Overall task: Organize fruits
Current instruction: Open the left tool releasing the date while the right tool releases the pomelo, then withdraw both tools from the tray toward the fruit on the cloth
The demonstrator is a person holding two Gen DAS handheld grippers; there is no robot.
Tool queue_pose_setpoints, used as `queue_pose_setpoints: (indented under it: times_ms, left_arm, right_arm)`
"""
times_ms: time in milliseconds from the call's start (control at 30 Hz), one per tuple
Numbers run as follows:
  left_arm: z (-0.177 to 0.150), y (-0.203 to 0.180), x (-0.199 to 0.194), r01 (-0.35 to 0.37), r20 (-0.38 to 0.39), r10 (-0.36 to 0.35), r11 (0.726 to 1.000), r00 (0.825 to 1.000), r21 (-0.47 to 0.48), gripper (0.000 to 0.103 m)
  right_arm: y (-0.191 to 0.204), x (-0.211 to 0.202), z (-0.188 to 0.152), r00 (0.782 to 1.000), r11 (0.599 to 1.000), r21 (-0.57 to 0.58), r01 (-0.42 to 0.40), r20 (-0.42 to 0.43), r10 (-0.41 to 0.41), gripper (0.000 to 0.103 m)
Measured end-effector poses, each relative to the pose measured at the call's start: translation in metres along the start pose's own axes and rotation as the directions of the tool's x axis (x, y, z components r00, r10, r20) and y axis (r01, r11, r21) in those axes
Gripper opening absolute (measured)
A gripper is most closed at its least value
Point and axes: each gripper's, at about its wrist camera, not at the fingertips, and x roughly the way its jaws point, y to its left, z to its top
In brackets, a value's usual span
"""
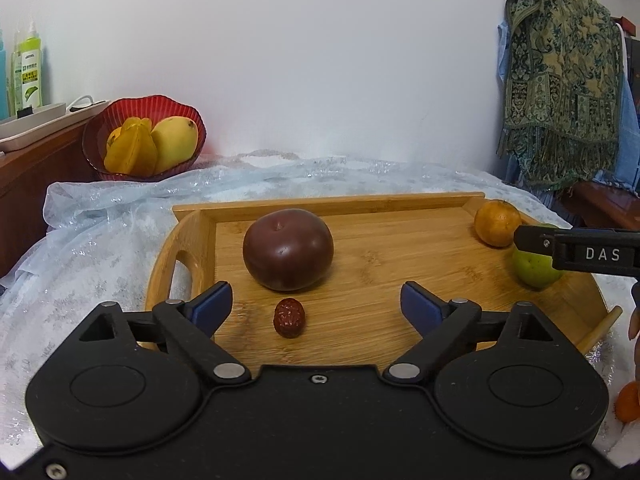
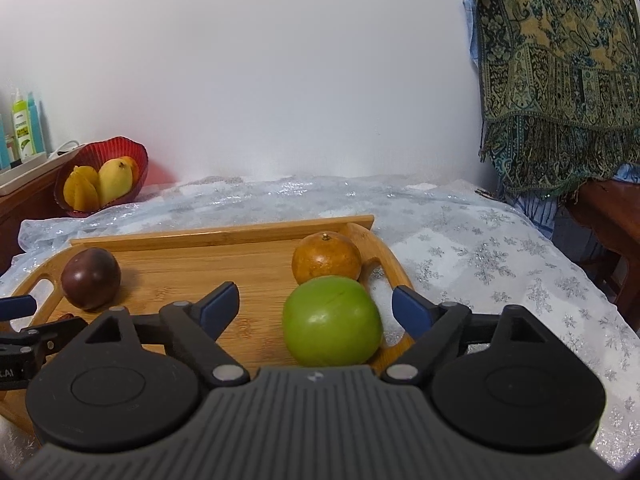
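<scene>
Green and smooth, the round fruit (image 2: 332, 320) lies on the bamboo tray (image 2: 224, 236) between the wide-spread, empty jaws of the right gripper (image 2: 316, 308), its pads clear of it. An orange (image 2: 326, 260) touches it just beyond. The tray's edge is close beside, so a skewed closing could roll the fruit off. The left gripper (image 1: 316, 304), wide too, frames a red date (image 1: 289, 317); its small size risks a miss.
</scene>
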Motion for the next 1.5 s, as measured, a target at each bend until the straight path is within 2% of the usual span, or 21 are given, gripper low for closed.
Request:
queue_pose_setpoints:
  times_ms: [433,700,833,1033,1133,1300,1500]
  left_arm:
    - [-0.004,0.001,-0.018,0.019,0.026,-0.02,1.0,0.999,0.005,0.099]
    - [-0.012,0.0,-0.04,0.024,0.054,-0.025,0.999,0.998,0.023,0.102]
    - [-0.019,0.003,-0.053,0.038,0.057,-0.037,0.999,0.998,-0.01,0.102]
    - [-0.029,0.004,-0.066,0.051,0.056,-0.05,0.998,0.997,-0.027,0.102]
    - [-0.033,0.002,-0.072,0.036,0.078,-0.033,0.999,0.996,-0.035,0.102]
    - [-0.044,0.0,-0.078,0.029,0.071,-0.025,0.998,0.997,-0.048,0.102]
    - [-0.052,-0.003,-0.088,0.028,0.089,-0.025,0.999,0.996,-0.029,0.102]
  right_arm:
    - [0.013,-0.03,-0.006,0.996,0.999,0.001,-0.034,0.081,0.034,0.103]
    - [0.015,-0.056,-0.015,0.992,0.999,0.009,-0.031,0.12,0.03,0.103]
    - [0.01,-0.069,-0.024,0.992,0.999,0.041,-0.03,0.128,0.025,0.103]
    - [0.015,-0.083,-0.036,0.99,1.0,-0.001,-0.019,0.142,0.019,0.103]
    - [0.018,-0.09,-0.043,0.987,1.0,-0.009,0.001,0.161,0.0,0.103]
    - [0.028,-0.101,-0.056,0.974,0.992,-0.071,0.102,0.212,-0.085,0.103]
    - [0.031,-0.108,-0.068,0.976,0.99,-0.095,0.106,0.198,-0.085,0.103]
